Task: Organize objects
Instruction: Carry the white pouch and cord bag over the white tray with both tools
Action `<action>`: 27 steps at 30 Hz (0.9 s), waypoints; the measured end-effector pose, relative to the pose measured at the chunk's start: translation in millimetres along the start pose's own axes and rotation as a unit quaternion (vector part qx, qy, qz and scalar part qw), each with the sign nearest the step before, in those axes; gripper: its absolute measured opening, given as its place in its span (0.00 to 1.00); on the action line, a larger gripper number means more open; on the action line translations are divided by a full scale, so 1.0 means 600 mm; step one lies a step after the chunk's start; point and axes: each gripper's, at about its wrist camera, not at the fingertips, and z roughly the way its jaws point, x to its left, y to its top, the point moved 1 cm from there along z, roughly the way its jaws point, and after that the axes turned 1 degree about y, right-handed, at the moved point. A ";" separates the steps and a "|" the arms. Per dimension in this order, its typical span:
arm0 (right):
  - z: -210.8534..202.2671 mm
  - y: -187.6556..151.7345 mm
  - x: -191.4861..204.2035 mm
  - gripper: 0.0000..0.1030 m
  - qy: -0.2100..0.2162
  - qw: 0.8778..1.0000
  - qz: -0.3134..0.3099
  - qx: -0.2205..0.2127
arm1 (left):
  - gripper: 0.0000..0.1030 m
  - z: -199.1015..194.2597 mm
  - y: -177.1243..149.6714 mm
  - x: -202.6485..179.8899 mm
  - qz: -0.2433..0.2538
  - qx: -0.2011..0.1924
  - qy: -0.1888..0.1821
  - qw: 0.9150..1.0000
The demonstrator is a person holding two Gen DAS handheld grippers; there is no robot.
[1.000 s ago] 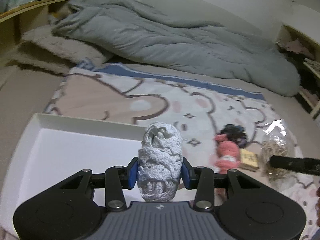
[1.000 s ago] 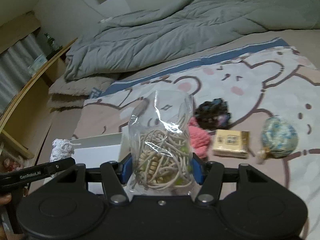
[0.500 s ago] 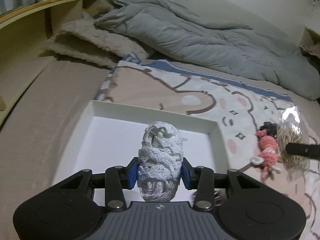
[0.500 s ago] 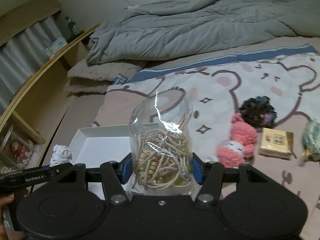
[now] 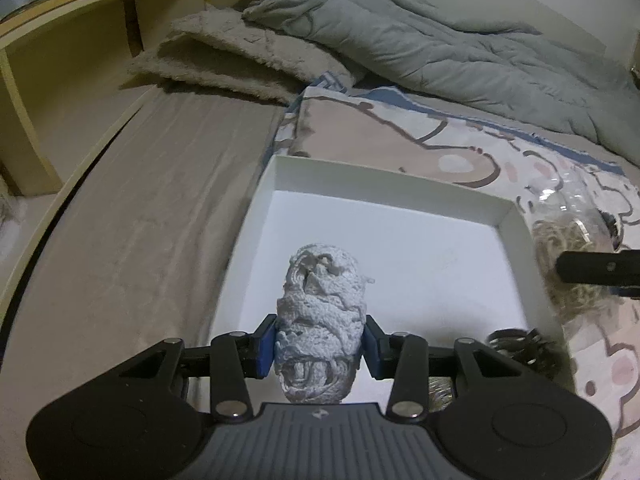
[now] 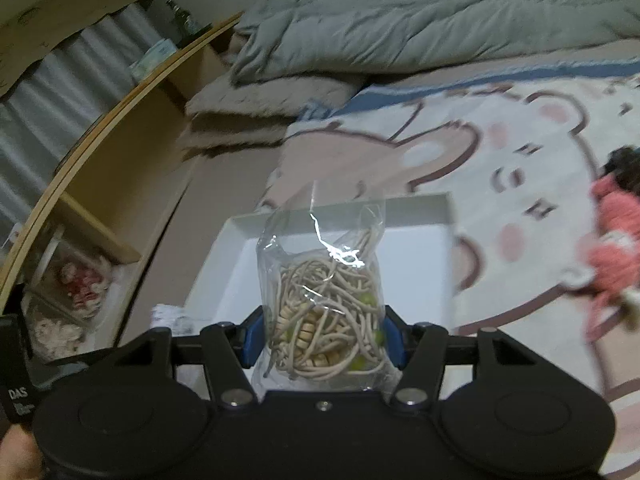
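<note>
Left gripper jaws pinching pale yarn bundle above white tray on bed. Left view alone shows dark ring-like items in tray's near right corner. Right gripper jaws pinching clear cord bag over tray. Right view alone shows pink knit toy on cartoon blanket.

Both grippers — left gripper, right gripper — share a build: black linkage arms, silver screws, blue pads, round discs on the body; the left's base is ribbed grey.
</note>
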 end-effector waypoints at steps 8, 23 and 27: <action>0.078 -0.034 0.065 0.57 0.024 0.999 0.013 0.038 | 0.43 0.007 -0.015 0.031 0.002 0.008 0.002 1.000; 0.152 -0.072 0.098 0.57 0.046 0.995 0.048 0.079 | 0.44 0.020 -0.032 0.057 0.025 0.021 0.027 0.999; 0.169 -0.082 0.102 0.58 0.065 0.992 0.064 0.092 | 0.68 0.018 -0.032 0.063 0.010 0.019 0.028 0.999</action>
